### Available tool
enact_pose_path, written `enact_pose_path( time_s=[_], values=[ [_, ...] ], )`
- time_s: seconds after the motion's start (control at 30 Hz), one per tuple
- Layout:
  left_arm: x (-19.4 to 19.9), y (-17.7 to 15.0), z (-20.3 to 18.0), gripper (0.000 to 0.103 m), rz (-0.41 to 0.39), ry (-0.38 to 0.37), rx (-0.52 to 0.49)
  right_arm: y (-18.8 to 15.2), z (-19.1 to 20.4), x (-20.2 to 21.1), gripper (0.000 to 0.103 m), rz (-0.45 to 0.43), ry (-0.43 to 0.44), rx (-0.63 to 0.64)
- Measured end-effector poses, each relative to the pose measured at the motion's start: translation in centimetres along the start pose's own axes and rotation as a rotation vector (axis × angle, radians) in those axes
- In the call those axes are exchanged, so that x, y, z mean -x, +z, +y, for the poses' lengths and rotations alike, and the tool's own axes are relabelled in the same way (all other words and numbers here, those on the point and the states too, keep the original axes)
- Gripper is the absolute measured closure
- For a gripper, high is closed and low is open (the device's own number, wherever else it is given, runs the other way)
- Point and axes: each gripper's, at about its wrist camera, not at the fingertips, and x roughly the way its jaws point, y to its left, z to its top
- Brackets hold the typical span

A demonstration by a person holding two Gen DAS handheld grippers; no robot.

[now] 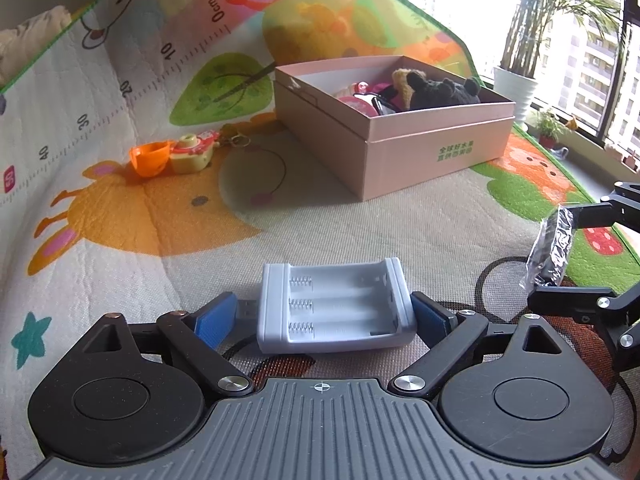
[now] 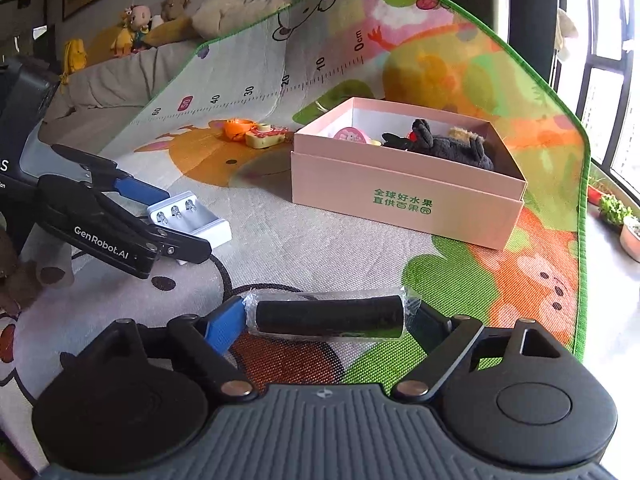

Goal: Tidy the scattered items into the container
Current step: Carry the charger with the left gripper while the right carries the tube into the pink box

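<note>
My left gripper (image 1: 334,314) is shut on a grey battery holder (image 1: 334,308), held crosswise between its blue pads just above the play mat; it also shows in the right wrist view (image 2: 190,218). My right gripper (image 2: 330,318) is shut on a black cylinder in clear wrap (image 2: 330,316), also seen in the left wrist view (image 1: 550,246). The pink box (image 1: 420,148) stands on the mat ahead, open, holding a black plush toy (image 1: 444,92) and pink items. In the right wrist view the box (image 2: 400,200) is ahead and slightly right.
An orange cup (image 1: 150,156) and a yellow toy camera (image 1: 194,150) lie on the mat left of the box. The colourful mat (image 1: 120,220) curls up at the back. A potted plant (image 1: 516,88) and windows are at the right. Stuffed toys (image 2: 136,24) sit on a sofa.
</note>
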Motion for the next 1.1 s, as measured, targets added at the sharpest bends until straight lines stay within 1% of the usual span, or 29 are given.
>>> enact_pose_path(
  time_s=[0.1,0.23,0.33,0.53,0.73,0.87,0.97,1.1],
  values=[
    [0.2,0.0,-0.2,0.008,0.005,-0.008,-0.003,-0.1,0.0,0.8,0.016,-0.011,-0.008,-0.005],
    [0.3,0.2,-0.8,0.008,0.03,-0.018,-0.008,-0.4,-0.3,1.9,0.016,-0.049,-0.011,-0.026],
    [0.7,0.6,-2.0,0.008,0.037,-0.03,-0.037,-0.7,-0.7,2.5,0.016,-0.066,-0.013,-0.037],
    [1.3,1.6,-4.7,0.008,0.024,-0.073,-0.098,-1.2,-1.5,3.3,0.016,-0.082,-0.029,-0.056],
    [1.1,2.9,-6.8,0.008,0.009,-0.114,-0.157,-1.5,-2.0,3.8,0.016,-0.08,-0.041,-0.061],
    [0.8,4.6,-7.3,0.008,-0.02,-0.132,-0.172,-1.5,-2.6,4.2,0.016,-0.084,-0.057,-0.062],
    [0.8,6.4,-7.3,0.008,-0.064,-0.133,-0.184,-1.1,-3.4,4.8,0.016,-0.095,-0.074,-0.064],
    [0.6,9.8,-6.6,0.008,-0.143,-0.122,-0.179,1.2,-5.5,5.5,0.016,-0.12,-0.063,-0.068]
  ],
)
